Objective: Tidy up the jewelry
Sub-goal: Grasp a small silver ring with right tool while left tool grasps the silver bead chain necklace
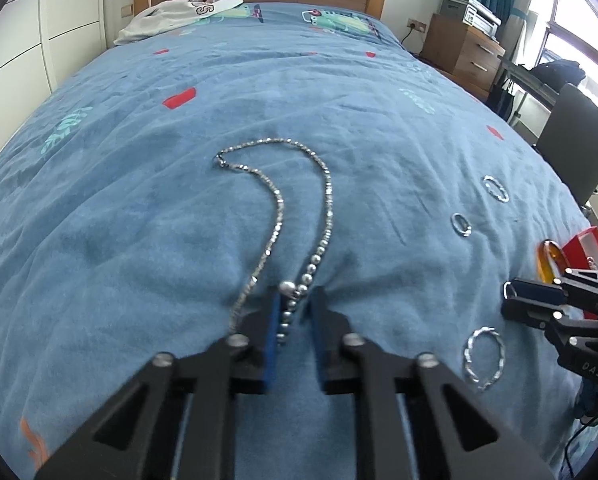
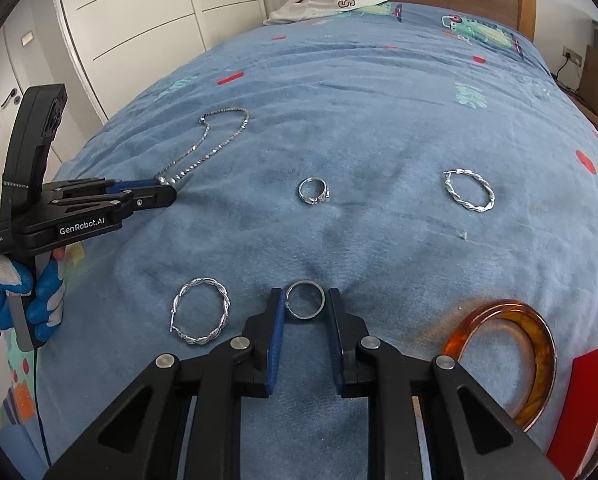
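Note:
A silver bead necklace lies on the blue bedspread; it also shows in the right wrist view. My left gripper is open, its jaws astride the necklace's near end. My right gripper is open with a plain silver ring lying between its fingertips. Beside it lie a twisted silver hoop, a second twisted hoop, a small ornate ring and an amber bangle.
A red box stands at the bed's right edge, behind the bangle. White clothing lies by the wooden headboard. A dresser and a dark chair stand right of the bed, a white wardrobe to the left.

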Demonstrator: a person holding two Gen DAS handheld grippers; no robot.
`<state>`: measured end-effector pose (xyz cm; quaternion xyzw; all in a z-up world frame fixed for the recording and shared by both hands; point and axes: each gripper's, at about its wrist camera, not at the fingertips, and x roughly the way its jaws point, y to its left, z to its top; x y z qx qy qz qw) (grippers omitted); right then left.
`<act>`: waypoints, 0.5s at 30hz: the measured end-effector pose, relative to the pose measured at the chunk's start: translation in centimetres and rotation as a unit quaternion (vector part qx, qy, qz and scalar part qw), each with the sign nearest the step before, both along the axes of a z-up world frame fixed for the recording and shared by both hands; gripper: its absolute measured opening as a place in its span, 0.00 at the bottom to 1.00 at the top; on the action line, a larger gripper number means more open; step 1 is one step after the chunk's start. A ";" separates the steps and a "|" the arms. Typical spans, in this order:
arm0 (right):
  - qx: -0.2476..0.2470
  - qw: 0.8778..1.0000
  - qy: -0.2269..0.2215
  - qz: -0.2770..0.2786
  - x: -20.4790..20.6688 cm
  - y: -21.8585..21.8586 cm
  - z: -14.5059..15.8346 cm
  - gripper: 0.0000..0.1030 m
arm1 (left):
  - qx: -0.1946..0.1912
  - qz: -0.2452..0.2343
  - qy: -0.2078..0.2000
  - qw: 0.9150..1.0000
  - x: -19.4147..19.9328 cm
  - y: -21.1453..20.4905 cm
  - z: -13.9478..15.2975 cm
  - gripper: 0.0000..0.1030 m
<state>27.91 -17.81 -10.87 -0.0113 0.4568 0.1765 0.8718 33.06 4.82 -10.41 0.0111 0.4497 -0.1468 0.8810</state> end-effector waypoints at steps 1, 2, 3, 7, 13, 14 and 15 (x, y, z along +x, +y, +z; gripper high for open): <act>0.003 1.000 -0.001 -0.001 -0.2 -0.1 0.2 0.20 | 0.000 -0.001 -0.001 1.000 -0.2 -0.1 0.2 0.07; 0.006 1.000 -0.002 -0.002 -0.4 -0.2 0.4 0.20 | 0.000 -0.001 -0.004 1.000 -0.5 -0.1 0.5 0.07; 0.007 1.000 -0.004 -0.003 -0.6 -0.4 0.7 0.20 | -0.004 -0.001 -0.005 1.000 -0.8 -0.1 0.9 0.07; 0.015 1.000 -0.013 -0.005 -2.0 -1.1 2.3 0.19 | -0.017 0.003 -0.016 1.000 -2.1 -0.1 3.0 0.06; 0.019 0.999 -0.032 -0.019 -4.8 -2.6 5.3 0.19 | -0.018 0.002 -0.040 0.999 -4.9 -0.6 6.9 0.06; 0.018 0.999 -0.037 -0.022 -5.5 -3.0 5.9 0.19 | -0.019 0.002 -0.045 0.999 -5.6 -0.7 7.7 0.06; 0.018 0.999 -0.040 -0.024 -6.0 -3.3 6.4 0.19 | -0.021 0.001 -0.049 0.999 -6.1 -0.9 8.5 0.06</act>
